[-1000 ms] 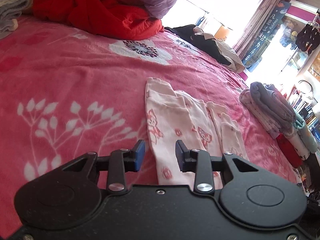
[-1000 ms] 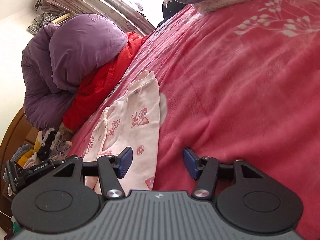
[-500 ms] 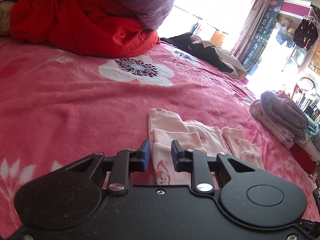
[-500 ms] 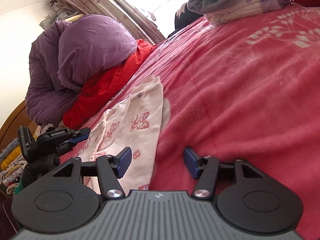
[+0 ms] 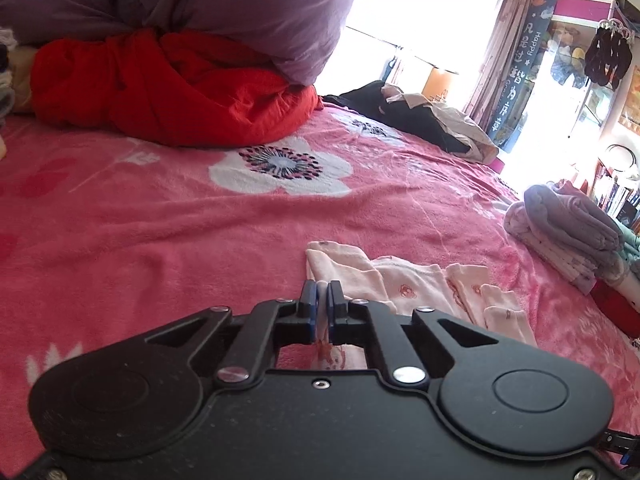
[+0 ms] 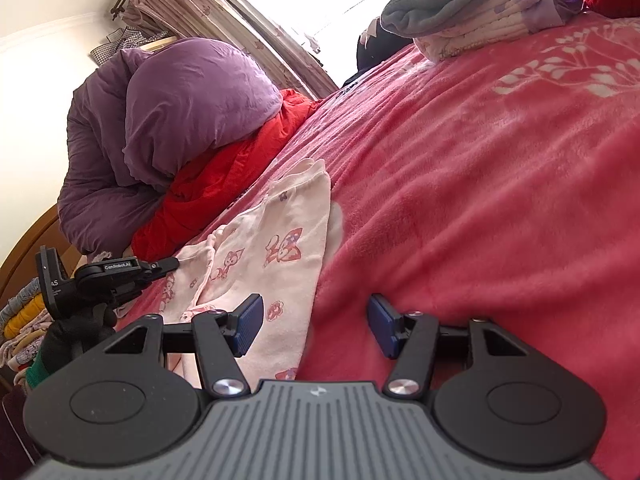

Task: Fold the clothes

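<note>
Since a second ago: left claw [image 5: 322, 306] has gone from open beside the garment to pinched shut, and its view has slid along the pink printed pyjama piece [image 5: 404, 290] toward the end nearest the red quilt; right claw [image 6: 314, 326] hasn't budged.

Landmark = pyjama piece, lying flat on the pink bed blanket [image 5: 160, 240].

- Purple duvet [image 5: 220, 4] and red quilt [image 5: 160, 88]: heaped well beyond the garment's far end, not part of the job as far as I can judge.
- Stack of folded clothes [image 5: 568, 236]: well to the side of the garment, so some items look done already.
- Dark unfolded clothes [image 5: 408, 114]: far past the garment near the window, probably pending.
- Pyjama piece itself: looks folded lengthwise, legs together; the crosswise fold is not yet made.
- Left claw: clamped on the garment's edge at its end, fabric between the pads.
- Right claw: jaws apart, gripping nothing, over the garment's opposite end, one pad above the cloth, the other over bare blanket.

Judgement: early in this item; right grasp, fold over and stacking remain.
</note>
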Tool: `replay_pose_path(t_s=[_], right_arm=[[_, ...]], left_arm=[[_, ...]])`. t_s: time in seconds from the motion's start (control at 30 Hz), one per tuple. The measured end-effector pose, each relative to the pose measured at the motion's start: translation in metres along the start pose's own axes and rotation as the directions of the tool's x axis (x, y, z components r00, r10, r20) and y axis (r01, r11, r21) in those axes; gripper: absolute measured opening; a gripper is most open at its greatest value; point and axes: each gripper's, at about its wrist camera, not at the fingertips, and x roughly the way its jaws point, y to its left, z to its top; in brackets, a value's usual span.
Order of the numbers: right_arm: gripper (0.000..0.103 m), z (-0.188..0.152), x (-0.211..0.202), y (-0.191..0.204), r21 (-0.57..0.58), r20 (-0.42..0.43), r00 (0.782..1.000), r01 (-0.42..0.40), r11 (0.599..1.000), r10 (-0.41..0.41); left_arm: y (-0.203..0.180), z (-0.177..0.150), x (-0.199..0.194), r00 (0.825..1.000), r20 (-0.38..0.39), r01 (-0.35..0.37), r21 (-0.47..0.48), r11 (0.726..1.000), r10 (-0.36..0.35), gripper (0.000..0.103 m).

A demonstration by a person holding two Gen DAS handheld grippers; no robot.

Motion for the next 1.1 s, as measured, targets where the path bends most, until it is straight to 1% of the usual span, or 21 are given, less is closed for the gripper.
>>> replay_pose_path(t_s=[0.13,0.23,0.3,0.37,0.43,0.5,0.6,0.73,0.87,1.03,1.1], right_arm=[[0.058,-0.001,0.000,0.001,-0.010,0.006,1.000,0.002,1.000,-0.002],[0.058,-0.002,-0.001,0.000,-0.008,0.010,1.000,-0.001,1.000,0.001],[0.057,-0.002,-0.001,-0.001,-0.002,0.011,1.000,-0.006,1.000,0.006],[0.057,-0.001,-0.002,-0.001,0.003,0.011,1.000,-0.009,1.000,0.009],[0.057,-0.001,-0.002,-0.002,0.005,0.011,1.000,-0.010,1.000,0.010],[0.057,-0.001,-0.002,-0.002,0.007,0.010,1.000,-0.010,1.000,0.010],[0.056,-0.001,-0.002,-0.003,0.009,0.010,1.000,-0.010,1.000,0.010],[0.054,-0.002,-0.002,-0.004,0.012,0.010,1.000,-0.006,1.000,0.006],[0.052,-0.002,-0.002,-0.004,0.015,0.010,1.000,-0.001,1.000,0.001],[0.051,-0.002,-0.002,-0.004,0.017,0.012,1.000,0.000,1.000,0.000],[0.050,-0.002,-0.003,-0.005,0.022,0.013,1.000,-0.001,1.000,0.000]], left_arm=[[0.017,-0.004,-0.028,0.998,0.018,-0.060,-0.052,0.997,0.061,0.003],[0.028,-0.004,-0.048,0.990,0.035,-0.136,-0.046,0.990,0.138,0.003],[0.038,-0.005,-0.062,0.984,0.049,-0.170,-0.069,0.983,0.173,0.003],[0.050,-0.008,-0.077,0.974,0.062,-0.215,-0.075,0.974,0.220,0.003],[0.059,-0.011,-0.092,0.958,0.071,-0.273,-0.061,0.960,0.277,0.003],[0.070,-0.014,-0.107,0.947,0.076,-0.305,-0.076,0.949,0.311,0.003],[0.087,-0.020,-0.129,0.939,0.071,-0.326,-0.129,0.937,0.336,0.003],[0.098,-0.027,-0.149,0.928,0.048,-0.357,-0.168,0.919,0.370,0.003],[0.101,-0.035,-0.163,0.914,0.024,-0.394,-0.180,0.901,0.404,0.003],[0.103,-0.037,-0.175,0.904,0.047,-0.409,-0.201,0.890,0.426,0.003],[0.100,-0.037,-0.178,0.892,0.038,-0.434,-0.198,0.879,0.450,0.003]])
